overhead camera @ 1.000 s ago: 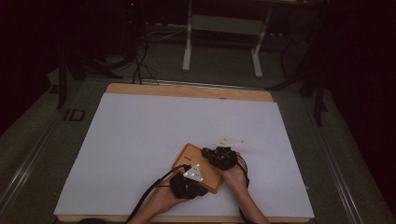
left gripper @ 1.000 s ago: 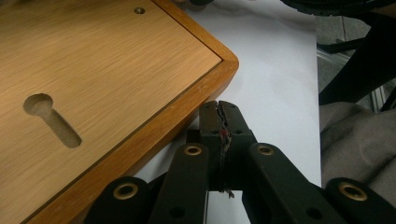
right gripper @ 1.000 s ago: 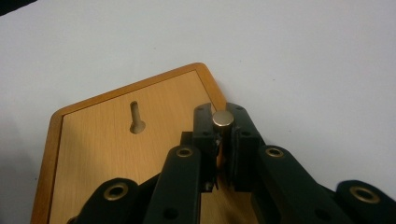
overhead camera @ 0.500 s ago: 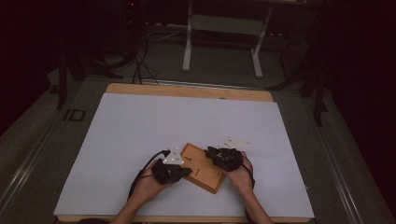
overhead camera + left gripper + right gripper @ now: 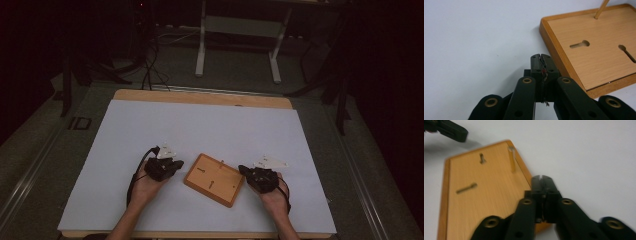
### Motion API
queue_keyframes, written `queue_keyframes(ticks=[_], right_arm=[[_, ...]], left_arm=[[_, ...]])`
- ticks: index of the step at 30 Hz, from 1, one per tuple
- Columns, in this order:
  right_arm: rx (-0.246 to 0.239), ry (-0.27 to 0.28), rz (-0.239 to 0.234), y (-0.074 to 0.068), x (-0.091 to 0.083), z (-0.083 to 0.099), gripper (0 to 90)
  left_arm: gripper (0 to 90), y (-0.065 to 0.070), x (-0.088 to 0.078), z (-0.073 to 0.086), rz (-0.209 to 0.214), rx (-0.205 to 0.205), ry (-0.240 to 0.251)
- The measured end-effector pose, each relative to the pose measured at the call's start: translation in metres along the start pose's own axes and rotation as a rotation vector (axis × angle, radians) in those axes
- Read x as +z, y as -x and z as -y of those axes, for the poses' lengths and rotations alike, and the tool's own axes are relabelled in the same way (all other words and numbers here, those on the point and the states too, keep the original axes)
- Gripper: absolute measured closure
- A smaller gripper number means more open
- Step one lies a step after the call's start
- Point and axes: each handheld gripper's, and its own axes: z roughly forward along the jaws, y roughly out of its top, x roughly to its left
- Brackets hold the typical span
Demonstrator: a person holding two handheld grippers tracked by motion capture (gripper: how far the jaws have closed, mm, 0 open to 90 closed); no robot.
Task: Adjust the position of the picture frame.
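Note:
A flat wooden board [image 5: 214, 180] with two keyhole slots and a thin upright peg [image 5: 221, 162] lies on the white table cover, turned at an angle. My left gripper [image 5: 178, 164] rests just left of it, jaws shut and empty. In the left gripper view the shut tips [image 5: 541, 56] sit beside the board's corner [image 5: 594, 55]. My right gripper [image 5: 241, 170] lies at the board's right side. Its jaws have just closed, with nothing between them. In the right gripper view its tips [image 5: 541, 178] stand by the board's edge [image 5: 486, 202], near the peg [image 5: 512, 160].
The white cover [image 5: 200, 130] spans the table, with a wooden rim [image 5: 200, 97] showing at the far edge. Beyond the table stand a metal frame's legs [image 5: 202, 45] and floor cables [image 5: 147, 65]. The left gripper [image 5: 451, 131] shows far off in the right gripper view.
Both hands have drawn apart from over the board: the left gripper went left, the right gripper went right. The board now lies uncovered between them.

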Motion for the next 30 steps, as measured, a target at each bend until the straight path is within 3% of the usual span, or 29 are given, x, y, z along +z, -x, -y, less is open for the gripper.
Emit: queue_keyframes(ticks=[5, 13, 16, 18, 21, 30], right_arm=[[-0.025, -0.071, 0.022, -0.004, -0.005, 0.013, 90.0], [-0.012, -0.15, 0.034, -0.005, -0.011, 0.031, 90.0], [-0.01, -0.158, 0.03, -0.007, -0.007, 0.03, 90.0], [-0.011, -0.167, 0.03, -0.006, -0.005, 0.028, 90.0], [0.01, -0.167, 0.013, 0.0, -0.002, 0.025, 90.0], [0.021, -0.174, 0.029, 0.014, 0.013, 0.013, 90.0]], left_arm=[[89.3, 0.003, 0.005, 0.002, 0.021, 0.003, -0.015], [89.4, 0.008, 0.008, 0.005, 0.039, 0.017, -0.046], [89.5, 0.011, 0.01, 0.007, 0.063, 0.024, -0.064], [89.8, 0.014, 0.011, 0.007, 0.045, 0.023, -0.078], [89.9, 0.012, 0.011, 0.009, 0.07, -0.009, -0.075], [90.0, 0.023, 0.003, 0.016, 0.11, -0.007, -0.091]])
